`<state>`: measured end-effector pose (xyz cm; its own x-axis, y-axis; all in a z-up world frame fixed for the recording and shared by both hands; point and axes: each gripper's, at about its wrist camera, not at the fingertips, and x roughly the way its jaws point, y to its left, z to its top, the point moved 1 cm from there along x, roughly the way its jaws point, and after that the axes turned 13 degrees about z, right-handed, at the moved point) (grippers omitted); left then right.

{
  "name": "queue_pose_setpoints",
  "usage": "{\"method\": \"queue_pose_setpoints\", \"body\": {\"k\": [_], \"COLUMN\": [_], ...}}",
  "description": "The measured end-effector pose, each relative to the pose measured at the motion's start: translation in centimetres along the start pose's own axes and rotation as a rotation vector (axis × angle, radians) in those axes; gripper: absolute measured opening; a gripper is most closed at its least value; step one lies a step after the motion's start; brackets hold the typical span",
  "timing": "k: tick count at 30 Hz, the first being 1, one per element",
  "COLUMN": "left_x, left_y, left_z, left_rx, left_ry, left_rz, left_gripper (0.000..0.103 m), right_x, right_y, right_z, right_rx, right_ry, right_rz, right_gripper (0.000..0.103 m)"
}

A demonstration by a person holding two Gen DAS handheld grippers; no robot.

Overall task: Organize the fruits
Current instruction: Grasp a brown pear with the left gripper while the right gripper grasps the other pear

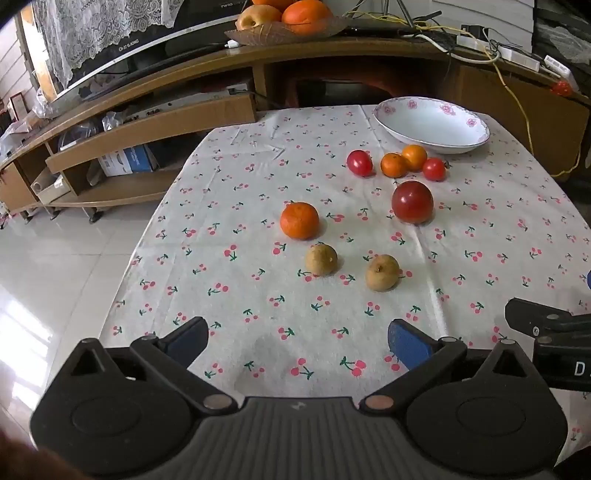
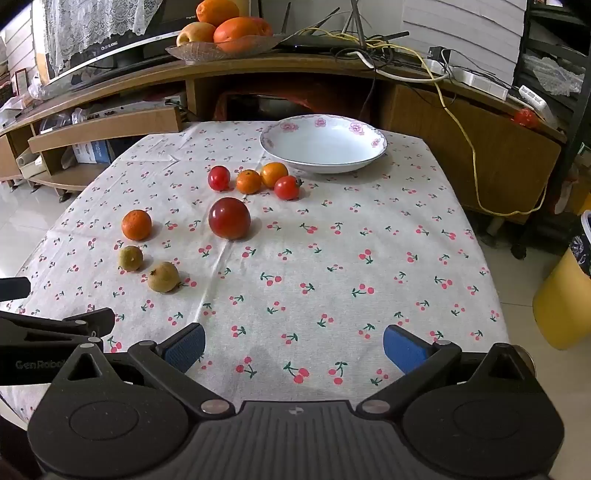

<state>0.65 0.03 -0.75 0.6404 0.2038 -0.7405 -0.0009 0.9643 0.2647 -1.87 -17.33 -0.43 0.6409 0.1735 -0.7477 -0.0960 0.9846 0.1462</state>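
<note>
Loose fruit lies on a cherry-print tablecloth (image 1: 258, 184). A white floral bowl (image 1: 432, 125) (image 2: 323, 144) stands empty at the far side. Near it are two small red tomatoes (image 1: 359, 163) (image 1: 434, 169) and two small oranges (image 1: 393, 165) (image 1: 414, 157). A large red apple (image 1: 412, 202) (image 2: 229, 218), a tangerine (image 1: 299, 220) (image 2: 136, 225) and two brown fruits (image 1: 321, 260) (image 1: 382, 273) lie nearer. My left gripper (image 1: 297, 339) is open and empty over the near cloth. My right gripper (image 2: 293, 345) is open and empty, to the right of the fruit.
A wooden TV cabinet (image 1: 332, 59) stands behind the table with a dish of large oranges (image 1: 288, 22), cables and a power strip (image 1: 495, 48). A yellow bin (image 2: 565, 295) stands on the floor at right. Tiled floor (image 1: 55, 258) lies left of the table.
</note>
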Motion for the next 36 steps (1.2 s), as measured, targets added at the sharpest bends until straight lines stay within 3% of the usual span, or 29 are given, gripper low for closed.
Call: {"method": "queue_pose_setpoints", "body": {"k": [13, 21, 29, 32, 36], "left_x": [0.5, 1.7, 4.1, 4.8, 5.2], "left_y": [0.5, 2.6, 3.6, 4.0, 4.5], "left_z": [-0.3, 0.5, 1.2, 1.4, 1.5], "left_rx": [0.017, 0.017, 0.134, 0.133, 0.097], "left_ry": [0.021, 0.027, 0.023, 0.027, 0.033], "left_rz": [-0.041, -0.056, -0.087, -0.108, -0.192], "left_gripper": [0.103, 0.103, 0.097, 0.095, 0.095], "right_x": [0.6, 2.5, 5.8, 6.9, 8.6], "right_y": [0.5, 2.5, 4.6, 4.9, 5.2], "right_z": [0.4, 2.6, 4.0, 4.6, 4.7], "right_rx": [-0.015, -0.126, -0.285, -0.322, -0.352], "right_ry": [0.014, 0.029, 0.07, 0.089, 0.138], "right_rz": [0.038, 0.119, 0.226, 0.259, 0.296], "right_gripper": [0.1, 0.099, 0.087, 0.08, 0.067]}}
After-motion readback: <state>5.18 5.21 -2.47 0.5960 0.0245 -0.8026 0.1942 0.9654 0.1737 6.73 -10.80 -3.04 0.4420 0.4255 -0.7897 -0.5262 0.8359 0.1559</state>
